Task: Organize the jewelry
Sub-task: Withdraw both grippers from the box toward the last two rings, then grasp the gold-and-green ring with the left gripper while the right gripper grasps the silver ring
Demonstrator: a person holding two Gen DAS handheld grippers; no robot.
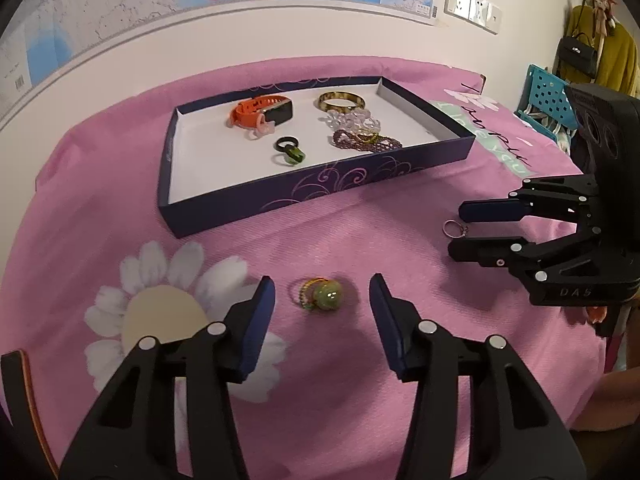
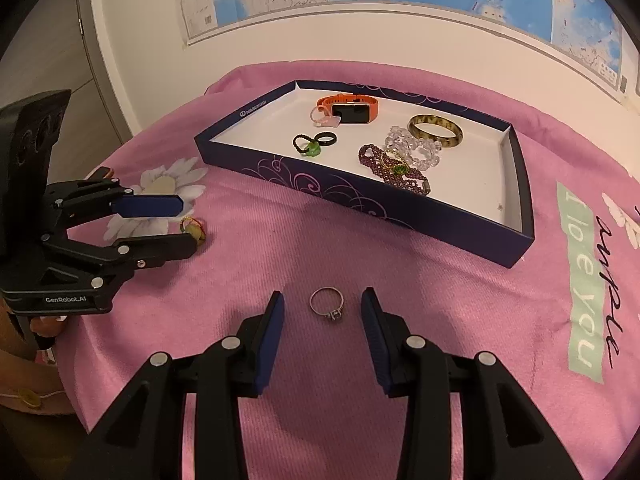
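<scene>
Jewelry (image 2: 435, 131) in dark box (image 2: 360, 196)

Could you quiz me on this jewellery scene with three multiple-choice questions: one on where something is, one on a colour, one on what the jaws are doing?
1. Where is the silver ring?
A. In the box
B. On the pink cloth, outside the box
C. On the amber bangle

2. What colour is the watch strap in the box?
A. Orange
B. Blue
C. White

3. How do the right gripper's jaws stand?
A. Clamped on the ring
B. Fully shut, nothing between
C. Open, either side of the ring

Answers: 1 B, it lies on the pink cloth before the box. 2 A, the strap is bright orange. 3 C, there are gaps on both sides of the ring.
</scene>
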